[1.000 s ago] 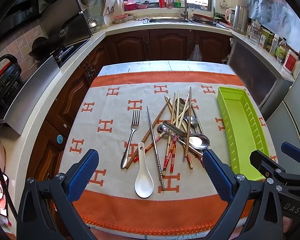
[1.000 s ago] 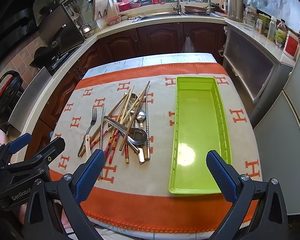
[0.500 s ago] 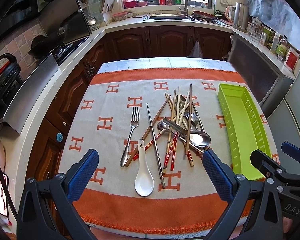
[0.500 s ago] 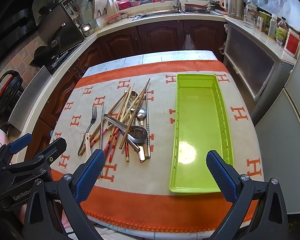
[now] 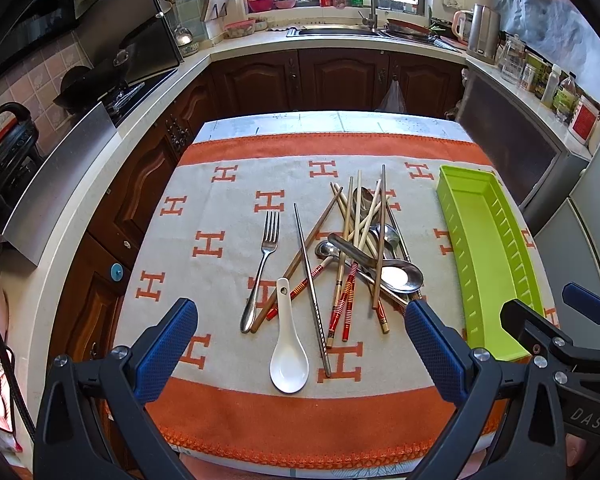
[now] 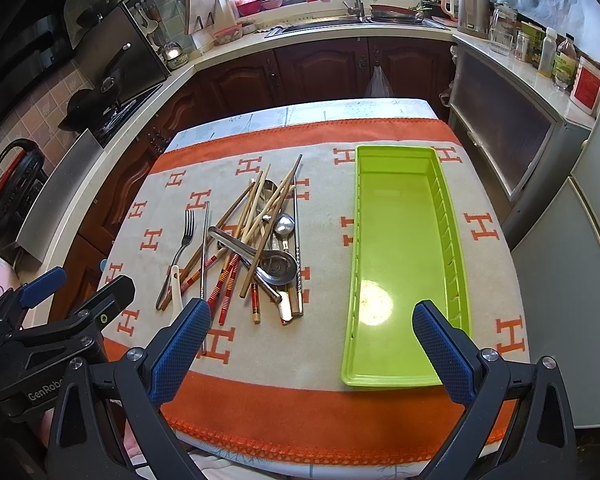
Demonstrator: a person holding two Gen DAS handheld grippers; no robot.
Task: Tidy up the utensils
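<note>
A heap of utensils lies on the orange and beige cloth: wooden and red-patterned chopsticks, metal spoons and a ladle. A steel fork, a metal chopstick and a white ceramic spoon lie apart to the heap's left. An empty lime-green tray sits to the right. My left gripper hovers open above the table's near edge, over the white spoon. My right gripper hangs open over the near edge, between the heap and the tray.
The table stands in a kitchen with dark wood cabinets around it. A stove and counter run along the left, a sink is at the back, and an appliance stands close on the right.
Both grippers have risen and drawn back a little, so the table looks slightly smaller. Nothing on the cloth has moved, and both stay open.
</note>
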